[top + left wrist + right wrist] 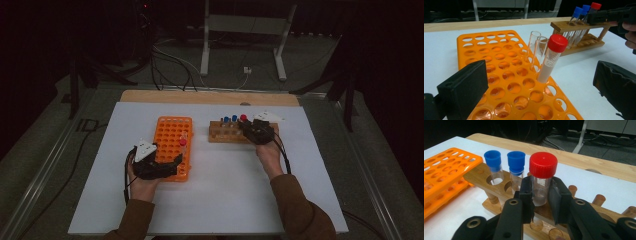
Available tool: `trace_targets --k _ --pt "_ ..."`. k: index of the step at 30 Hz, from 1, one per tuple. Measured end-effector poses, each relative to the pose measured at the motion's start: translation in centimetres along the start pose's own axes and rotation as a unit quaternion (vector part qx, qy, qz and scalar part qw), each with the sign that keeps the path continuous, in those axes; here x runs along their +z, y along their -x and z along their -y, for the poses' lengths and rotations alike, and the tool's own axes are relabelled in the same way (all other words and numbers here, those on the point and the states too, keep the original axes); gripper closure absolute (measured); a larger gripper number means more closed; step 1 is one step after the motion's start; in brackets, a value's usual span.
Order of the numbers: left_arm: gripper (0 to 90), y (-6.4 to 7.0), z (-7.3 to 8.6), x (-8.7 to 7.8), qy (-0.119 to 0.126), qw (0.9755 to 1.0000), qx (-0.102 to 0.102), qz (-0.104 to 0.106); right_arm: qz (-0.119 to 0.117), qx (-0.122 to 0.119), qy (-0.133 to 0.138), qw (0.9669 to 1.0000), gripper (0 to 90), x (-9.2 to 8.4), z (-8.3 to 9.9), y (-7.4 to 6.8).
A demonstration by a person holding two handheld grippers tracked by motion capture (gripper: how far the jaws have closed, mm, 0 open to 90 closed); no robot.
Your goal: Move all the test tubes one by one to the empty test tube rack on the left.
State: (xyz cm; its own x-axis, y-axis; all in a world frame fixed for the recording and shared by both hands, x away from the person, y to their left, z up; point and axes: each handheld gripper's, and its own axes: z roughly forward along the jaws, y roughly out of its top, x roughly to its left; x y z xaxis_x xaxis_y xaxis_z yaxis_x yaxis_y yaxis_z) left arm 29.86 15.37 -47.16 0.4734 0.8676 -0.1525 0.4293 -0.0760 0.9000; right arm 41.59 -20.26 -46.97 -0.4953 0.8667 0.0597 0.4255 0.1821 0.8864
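My right gripper [541, 195] is shut on a red-capped tube [542, 175], its pads pressing the clear body just under the cap. The tube stands in the wooden rack [479, 176], beside two blue-capped tubes [516, 163]. In the high view that gripper [248, 127] sits at the wooden rack's [225, 134] right part. My left gripper [541, 85] stands open, jaws wide apart over the near end of the orange rack [499, 50]. Ahead of it another red-capped tube [552, 56] leans in a hole there, with two empty glass tubes [534, 42] behind it.
The two racks stand side by side on a white sheet [225, 190] over a wooden table. The orange rack [167, 131] has many empty holes. Cables and a metal stand's legs [205, 60] lie on the floor beyond the table's far edge.
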Motion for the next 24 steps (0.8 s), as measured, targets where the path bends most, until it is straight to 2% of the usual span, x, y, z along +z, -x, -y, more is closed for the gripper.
trace_targets --k 7,24 --pt "0.7 0.0 0.0 0.0 -0.001 1.0 0.001 0.0 -0.003 -0.003 0.011 0.9999 75.0 -0.7 -0.3 -0.2" --pt "0.7 0.1 0.0 0.0 0.0 1.0 0.002 0.001 -0.004 -0.003 0.079 0.9969 75.2 -4.2 -2.3 -0.1"
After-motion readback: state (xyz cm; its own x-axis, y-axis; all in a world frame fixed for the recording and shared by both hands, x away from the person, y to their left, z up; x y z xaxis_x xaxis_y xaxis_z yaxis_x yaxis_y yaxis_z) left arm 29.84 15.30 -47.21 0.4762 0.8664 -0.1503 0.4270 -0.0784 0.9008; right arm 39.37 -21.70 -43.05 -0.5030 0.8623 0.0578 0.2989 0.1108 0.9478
